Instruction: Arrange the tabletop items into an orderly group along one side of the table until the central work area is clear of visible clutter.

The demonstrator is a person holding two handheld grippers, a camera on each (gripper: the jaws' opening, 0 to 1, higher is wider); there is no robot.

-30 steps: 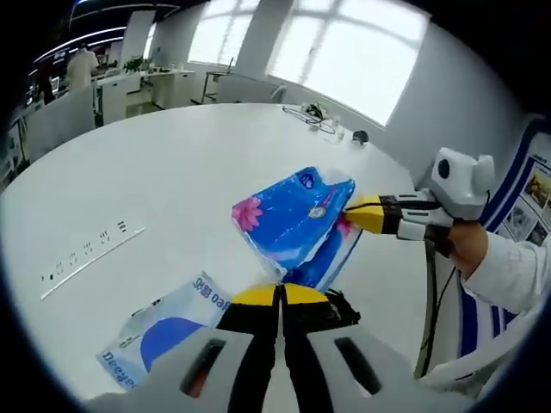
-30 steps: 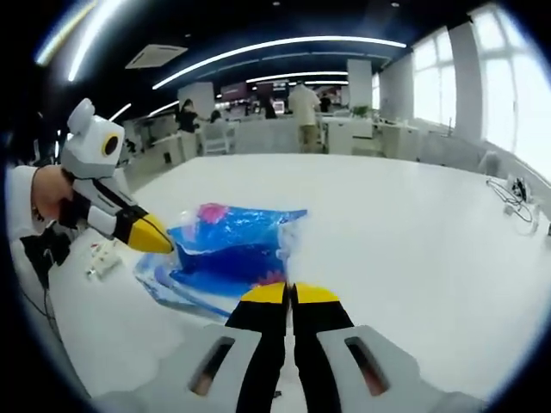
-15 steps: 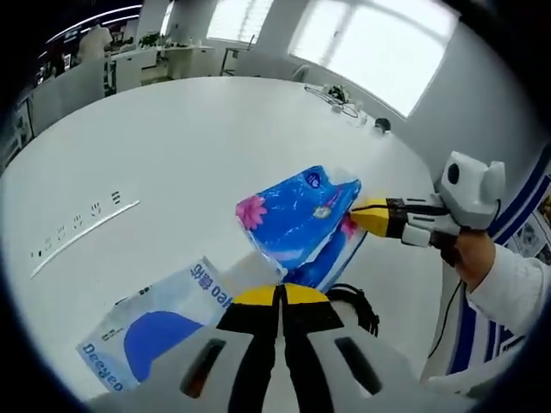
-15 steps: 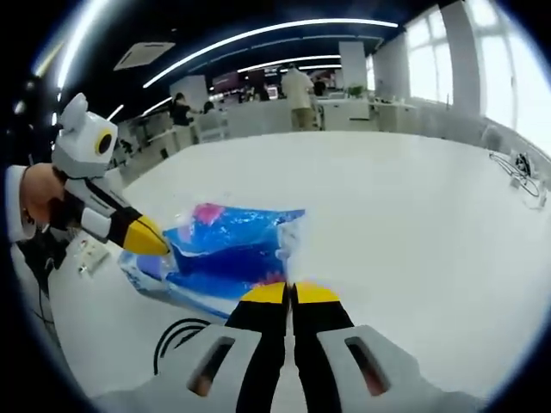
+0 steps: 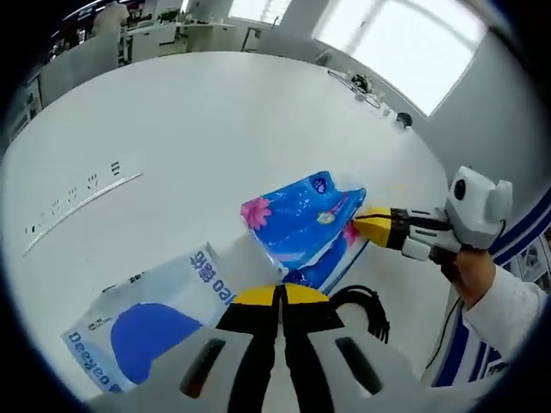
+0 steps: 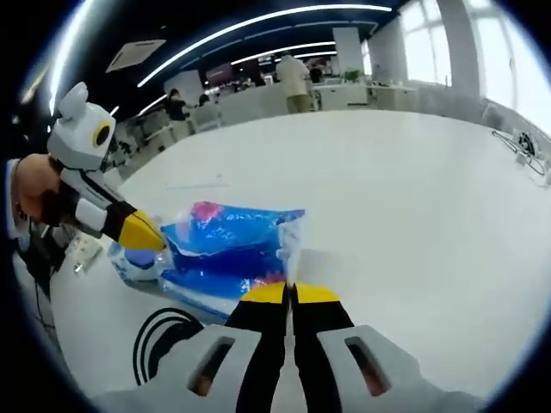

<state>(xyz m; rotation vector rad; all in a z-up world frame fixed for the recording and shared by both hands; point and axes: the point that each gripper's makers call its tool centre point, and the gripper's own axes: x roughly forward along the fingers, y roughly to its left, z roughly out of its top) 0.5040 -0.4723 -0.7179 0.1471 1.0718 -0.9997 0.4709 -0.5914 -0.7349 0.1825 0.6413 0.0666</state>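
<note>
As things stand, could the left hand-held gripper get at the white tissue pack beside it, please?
Probably not yet: the left hand-held gripper is shut on the blue pack, shared with the right hand-held gripper. The white pack lies close and uncovered on the table.

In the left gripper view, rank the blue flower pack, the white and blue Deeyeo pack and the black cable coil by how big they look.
1. Deeyeo pack: looks largest, though it lies nearest the camera, so that may flatter it.
2. Blue flower pack: close behind; the order of these two is unsure.
3. Black cable coil: clearly smallest, partly hidden behind the left gripper.
</note>
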